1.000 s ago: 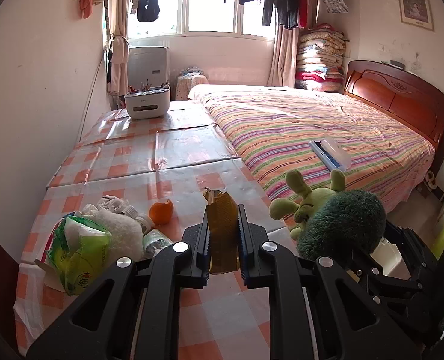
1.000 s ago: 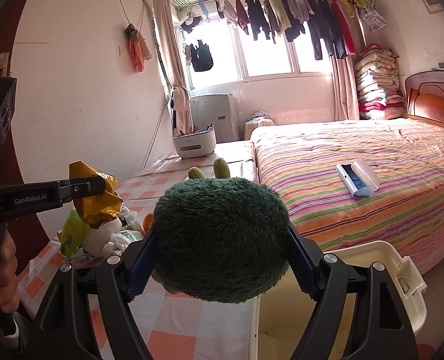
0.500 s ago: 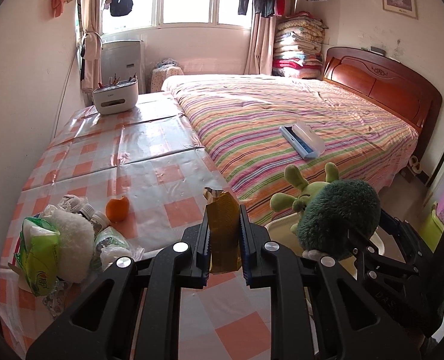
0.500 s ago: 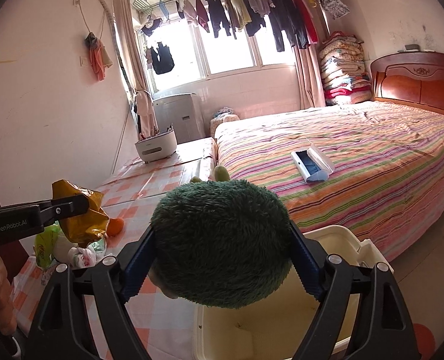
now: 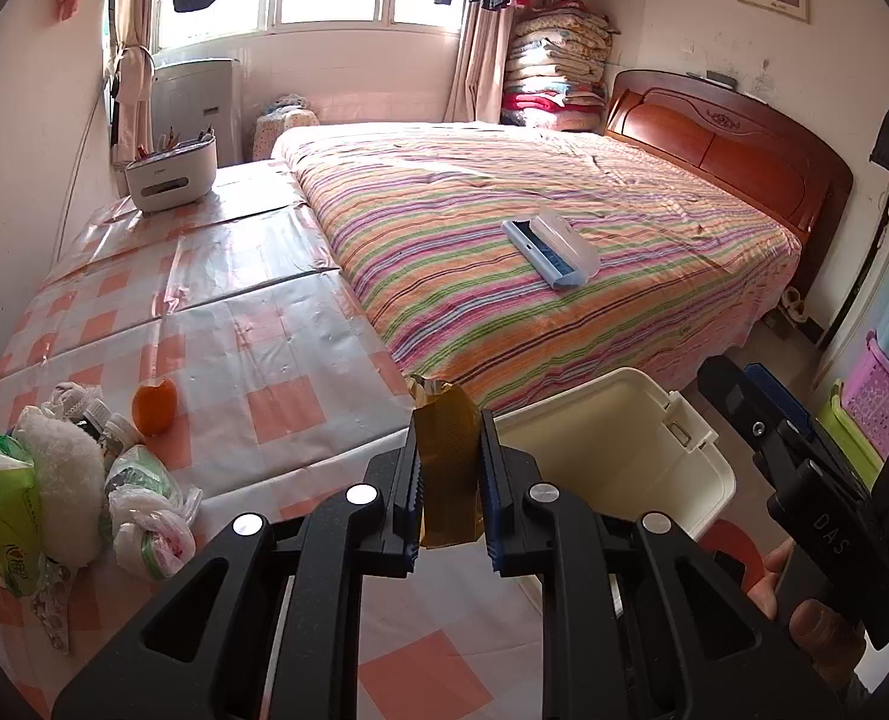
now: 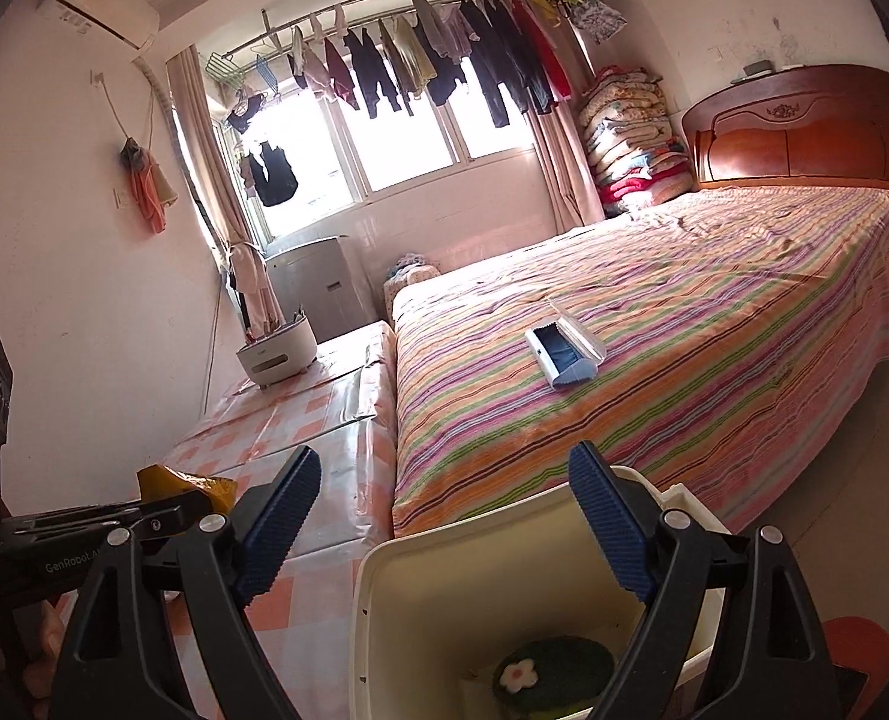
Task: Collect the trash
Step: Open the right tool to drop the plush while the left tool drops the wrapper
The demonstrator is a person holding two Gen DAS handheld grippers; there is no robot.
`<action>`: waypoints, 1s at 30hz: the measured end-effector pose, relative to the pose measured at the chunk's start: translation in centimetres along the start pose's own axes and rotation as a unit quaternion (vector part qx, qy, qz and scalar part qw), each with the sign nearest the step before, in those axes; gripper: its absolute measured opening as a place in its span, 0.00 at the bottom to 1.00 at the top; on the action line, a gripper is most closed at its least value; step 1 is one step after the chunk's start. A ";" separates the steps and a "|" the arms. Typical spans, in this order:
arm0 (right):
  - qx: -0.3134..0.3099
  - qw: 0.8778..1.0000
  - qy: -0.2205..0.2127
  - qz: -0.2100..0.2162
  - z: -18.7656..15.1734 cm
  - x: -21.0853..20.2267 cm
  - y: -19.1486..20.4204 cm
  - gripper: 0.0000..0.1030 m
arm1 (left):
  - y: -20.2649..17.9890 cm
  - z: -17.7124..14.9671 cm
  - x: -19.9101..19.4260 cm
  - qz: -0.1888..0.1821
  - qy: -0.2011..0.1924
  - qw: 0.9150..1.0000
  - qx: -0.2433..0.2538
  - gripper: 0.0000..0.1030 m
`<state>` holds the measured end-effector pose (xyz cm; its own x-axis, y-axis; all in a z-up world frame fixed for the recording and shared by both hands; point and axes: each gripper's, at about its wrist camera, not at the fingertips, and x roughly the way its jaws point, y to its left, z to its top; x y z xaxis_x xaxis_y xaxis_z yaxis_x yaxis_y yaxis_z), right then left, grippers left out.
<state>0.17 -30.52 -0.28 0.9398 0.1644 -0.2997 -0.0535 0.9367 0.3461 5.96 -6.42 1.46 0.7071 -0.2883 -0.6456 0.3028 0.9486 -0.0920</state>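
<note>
While open, bin point(image 6: 378, 618) holds plush point(image 6: 549, 675).

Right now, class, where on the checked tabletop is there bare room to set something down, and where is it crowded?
Free: the wide middle of the orange-and-white checked tablecloth, bordered by the white desk organiser at the far end, the striped bedspread alongside and the small orange fruit nearer us. Crowded: the near left corner, heaped with the green snack packet and crumpled plastic bags.
</note>
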 end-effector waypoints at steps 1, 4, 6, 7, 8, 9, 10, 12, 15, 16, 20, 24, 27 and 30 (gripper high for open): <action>0.002 1.000 -0.008 -0.002 0.1 -0.3 -0.2 0.80 | -0.3 -0.1 0.3 -0.007 0.002 1.000 0.000 0.17; 0.010 1.000 -0.028 -0.008 0.6 -1.1 -0.5 0.80 | -1.2 -0.3 1.3 -0.028 0.013 0.999 0.008 0.17; 0.017 0.999 -0.037 -0.007 0.8 -1.4 -0.9 0.80 | -1.8 -0.4 1.9 -0.037 0.021 0.999 0.013 0.17; 0.018 0.999 -0.040 -0.009 0.8 -1.5 -0.9 0.80 | -2.2 -0.5 2.2 -0.044 0.026 0.999 0.016 0.17; 0.019 0.999 -0.044 -0.011 0.9 -1.6 -1.0 0.80 | -2.6 -0.6 2.5 -0.051 0.030 0.998 0.018 0.17; 0.022 0.999 -0.047 -0.011 1.0 -1.8 -1.2 0.80 | -3.1 -0.7 2.8 -0.056 0.033 0.998 0.021 0.17; 0.024 0.998 -0.049 -0.011 1.1 -1.9 -1.3 0.80 | -3.6 -0.8 3.0 -0.061 0.036 0.997 0.025 0.17; 0.023 0.998 -0.055 -0.015 1.2 -2.2 -1.5 0.80 | -4.5 -1.1 3.4 -0.072 0.043 0.996 0.035 0.19; 0.027 0.998 -0.060 -0.014 1.3 -2.4 -1.8 0.80 | -5.5 -1.4 3.7 -0.070 0.041 0.996 0.048 0.40; 0.028 0.998 -0.062 -0.013 1.3 -2.5 -1.8 0.80 | -5.8 -1.5 3.6 -0.070 0.037 0.996 0.052 0.52; 0.030 0.997 -0.070 -0.014 1.4 -2.8 -2.0 0.80 | -6.8 -1.6 3.0 -0.062 0.018 0.996 0.067 0.74; 0.034 0.997 -0.073 -0.016 1.4 -2.9 -2.3 0.80 | -6.7 -1.6 2.6 -0.050 0.011 0.996 0.071 0.80; 0.035 0.997 -0.072 -0.016 1.3 -2.9 -2.4 0.80 | -5.9 -1.3 2.2 -0.030 0.004 0.998 0.062 0.82; 0.035 0.997 -0.069 -0.014 1.3 -2.8 -2.3 0.80 | -4.6 -0.9 1.7 -0.011 -0.002 0.999 0.049 0.84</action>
<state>-1.85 -33.55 0.89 0.9784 0.0903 -0.1858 -0.0082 0.9156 0.4019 5.18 -11.16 0.05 0.7020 -0.3097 -0.6413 0.3794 0.9247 -0.0313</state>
